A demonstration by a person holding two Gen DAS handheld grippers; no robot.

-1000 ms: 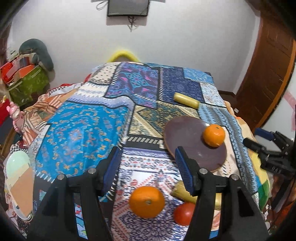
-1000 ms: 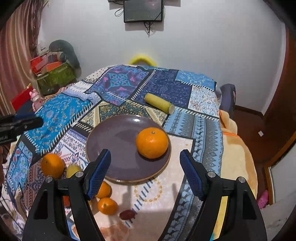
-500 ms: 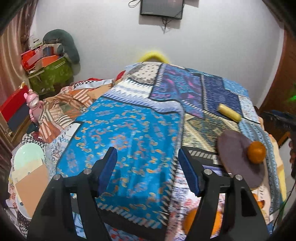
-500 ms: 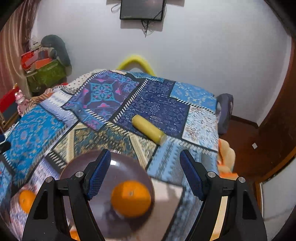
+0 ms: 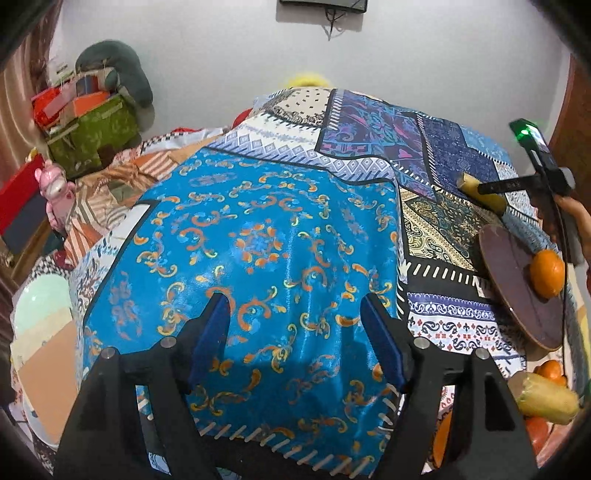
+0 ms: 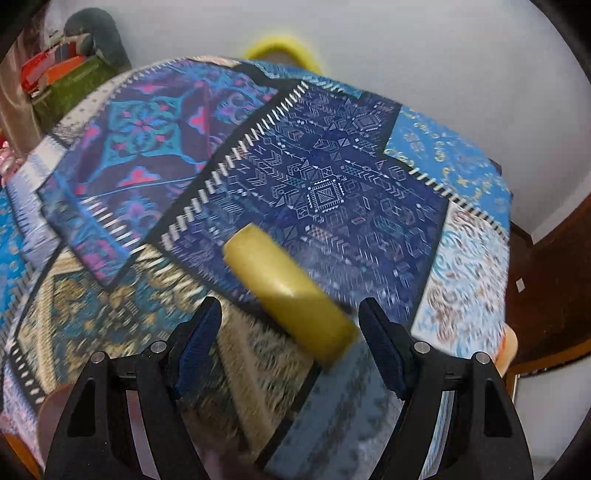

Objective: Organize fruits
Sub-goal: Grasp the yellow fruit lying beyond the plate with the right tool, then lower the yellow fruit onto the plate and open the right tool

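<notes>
Right wrist view: a blurred yellow cylinder-shaped fruit is seen lying on the patchwork cloth, slanted from 10 o'clock to 4 o'clock.
Yellow fruit, place: its near end is seen between the tips of the right gripper, closer to the 3 o'clock finger; whether a pad touches it cannot be told through the blur.
Right gripper fingers: spread wide, blue pads facing each other, nothing pinched.
Plate edge, right view: a brown rim is cut off at 8 o'clock.
Left wrist view, plate: a dark brown plate is seen at 3 o'clock, with one orange resting on it near its far rim.
Loose fruit: at 4 o'clock, below the plate, a yellow fruit and more oranges are seen lying on the cloth, partly hidden by the gripper frame.
Same yellow cylinder, left view: seen at 2 o'clock, beyond the plate, with the other gripper's black bar crossing over it and a green light lit on that device.
Hand: part of a hand is seen at the 3 o'clock edge.
Left gripper: jaws have just been opening; fingers spread over the blue panel with orange scrolls, nothing between them.
Surroundings: a pink toy figure at 9 o'clock, a green box at 10 o'clock, a wall screen at 12 o'clock.
Writing: none legible in either view.
</notes>
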